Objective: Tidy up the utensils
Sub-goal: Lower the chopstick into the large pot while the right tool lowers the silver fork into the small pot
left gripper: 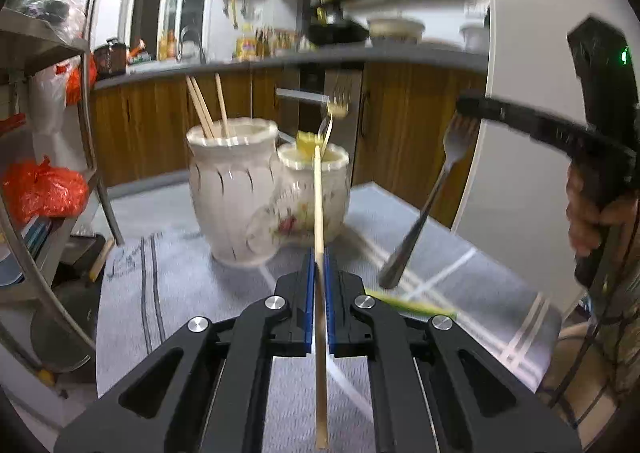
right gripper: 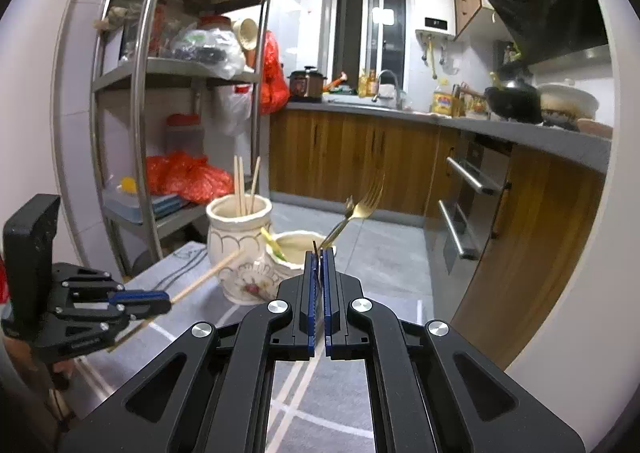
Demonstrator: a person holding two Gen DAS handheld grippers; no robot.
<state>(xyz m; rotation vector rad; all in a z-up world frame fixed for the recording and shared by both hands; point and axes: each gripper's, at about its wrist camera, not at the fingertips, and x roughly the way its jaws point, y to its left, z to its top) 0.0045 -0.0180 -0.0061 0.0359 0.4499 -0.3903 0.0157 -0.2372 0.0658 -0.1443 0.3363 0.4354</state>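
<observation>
My left gripper point(left gripper: 319, 253) is shut on a wooden chopstick point(left gripper: 319, 193) that points toward two white ceramic jars. The tall jar point(left gripper: 232, 189) holds three chopsticks point(left gripper: 204, 109). The short jar point(left gripper: 316, 193) holds yellow-handled utensils point(left gripper: 308, 141). My right gripper point(right gripper: 319, 253) is shut on a metal fork; in the left wrist view the fork point(left gripper: 436, 189) hangs handle down at the right. In the right wrist view the left gripper point(right gripper: 170, 299) and its chopstick point(right gripper: 208, 273) are at lower left, before the tall jar point(right gripper: 236, 241) and short jar point(right gripper: 292, 253), where a gold fork point(right gripper: 360, 209) stands.
The jars stand on a grey cloth-covered table point(left gripper: 180, 293). A yellow-green utensil point(left gripper: 412, 307) lies on it to the right. A metal shelf rack point(right gripper: 140, 93) with orange bags stands at the left. Wooden kitchen cabinets point(right gripper: 352, 161) and a counter lie behind.
</observation>
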